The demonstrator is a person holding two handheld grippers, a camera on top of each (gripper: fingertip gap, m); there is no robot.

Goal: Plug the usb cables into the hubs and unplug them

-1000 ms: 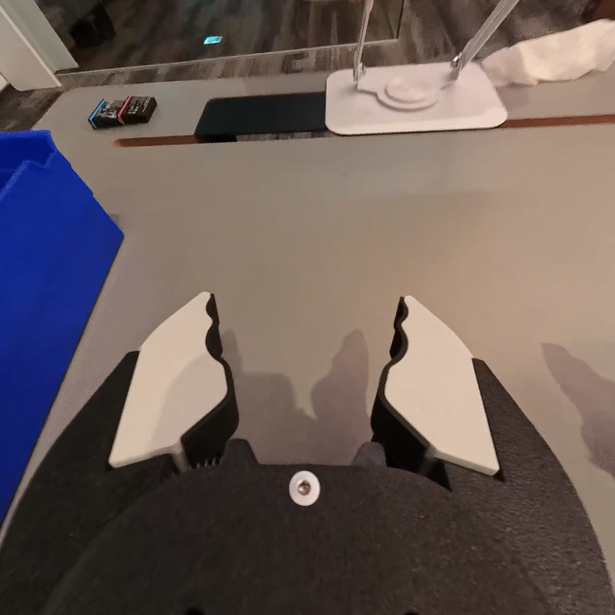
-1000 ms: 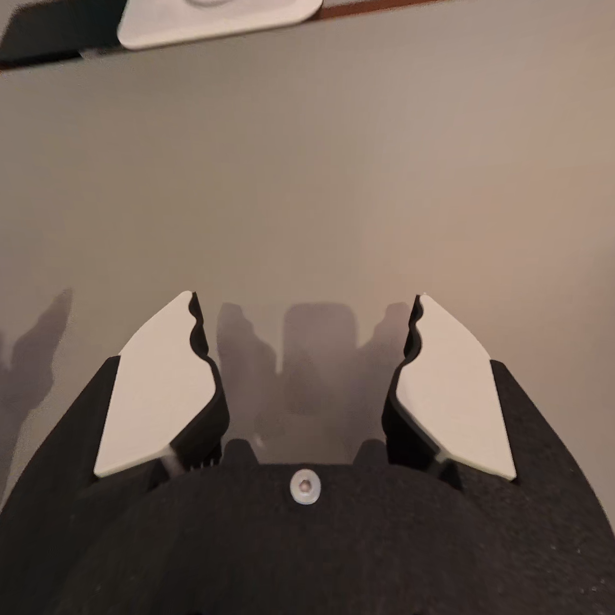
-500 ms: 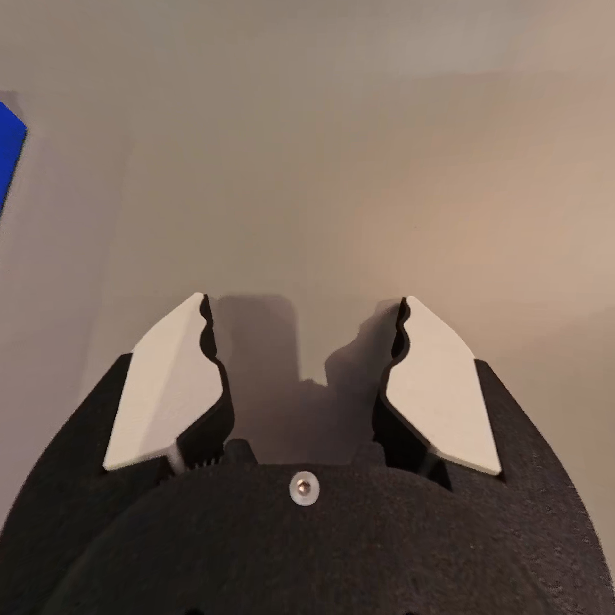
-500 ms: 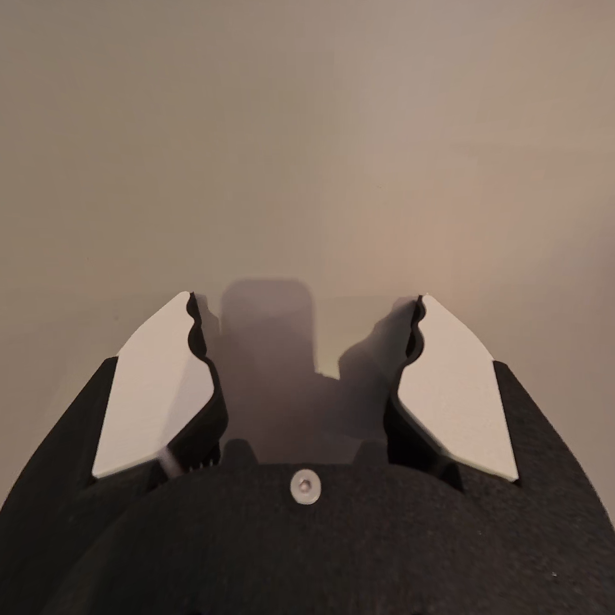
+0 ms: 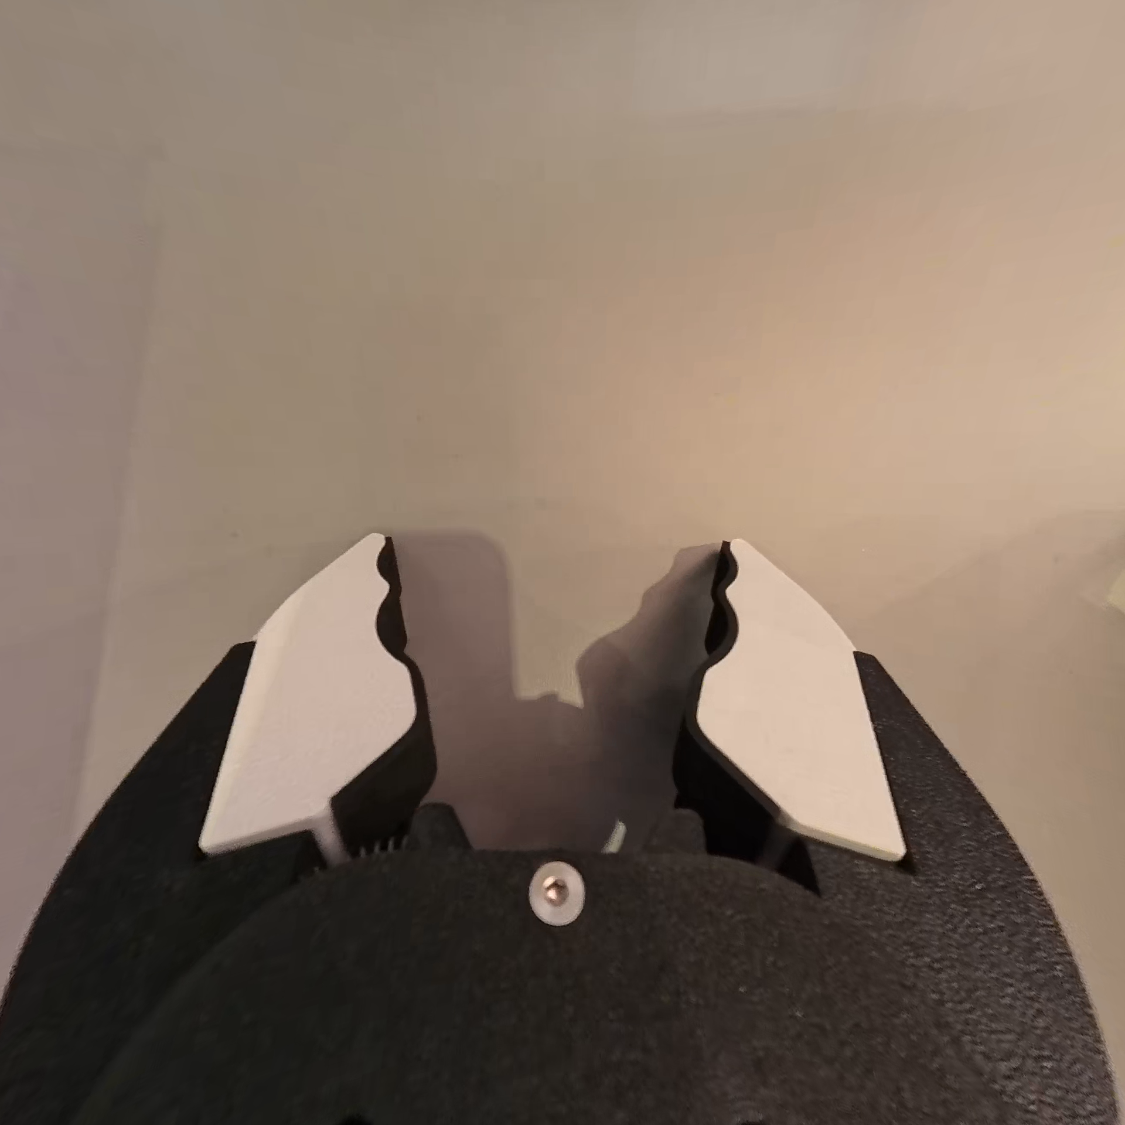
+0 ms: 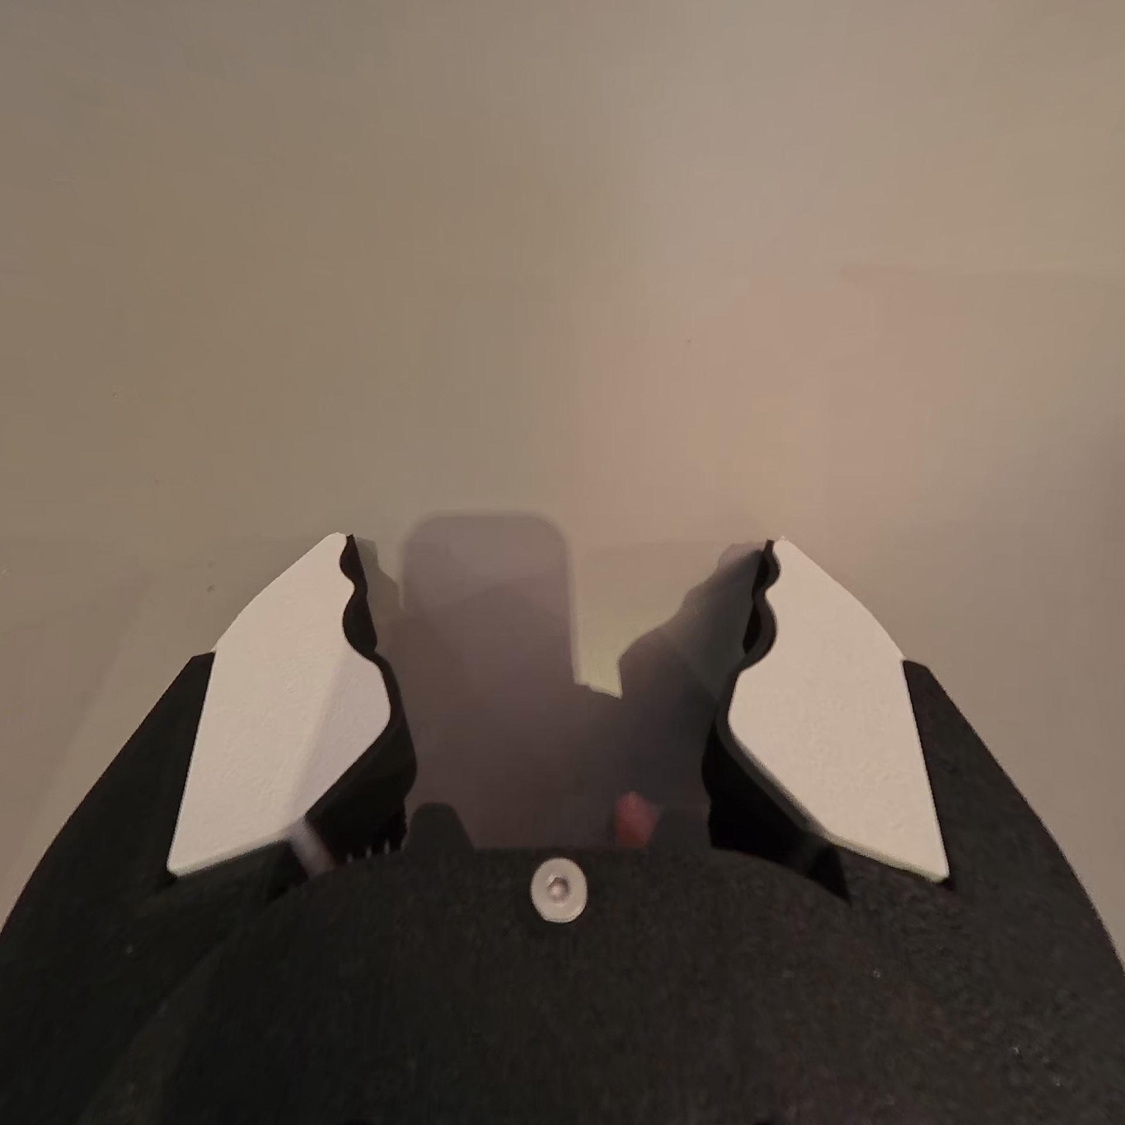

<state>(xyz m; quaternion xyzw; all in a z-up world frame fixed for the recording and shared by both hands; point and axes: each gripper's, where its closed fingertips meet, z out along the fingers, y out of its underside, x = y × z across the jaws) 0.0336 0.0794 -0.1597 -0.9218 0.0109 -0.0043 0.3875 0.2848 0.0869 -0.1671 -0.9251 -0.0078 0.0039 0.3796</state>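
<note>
The left gripper stood wide open with nothing between its fingers, and the right gripper was spread just as far and just as empty. Each finger was a pale, matte, wedge-shaped plate backed by a black pad whose inner edge ran in a wavy, stepped profile, a shape that looked suited to biting on a small plug body; behind them sat a black, grainy, rounded housing with a single silver screw at its middle. Both tools pointed steeply down at the tabletop, a smooth, flat, greyish-beige surface with a dull sheen, marked only by the soft shadows of the fingers. A small reddish patch showed low between the right gripper's fingers, too blurred to identify. Neither USB cables nor hubs appeared in either view, so their place could not be told from here. The step in hand seemed to be searching out the first cable: doing it well probably meant tilting the cameras up to bring the work area into sight, keeping the jaws spread, and closing squarely on the rigid connector shell, not the limp cord.
</note>
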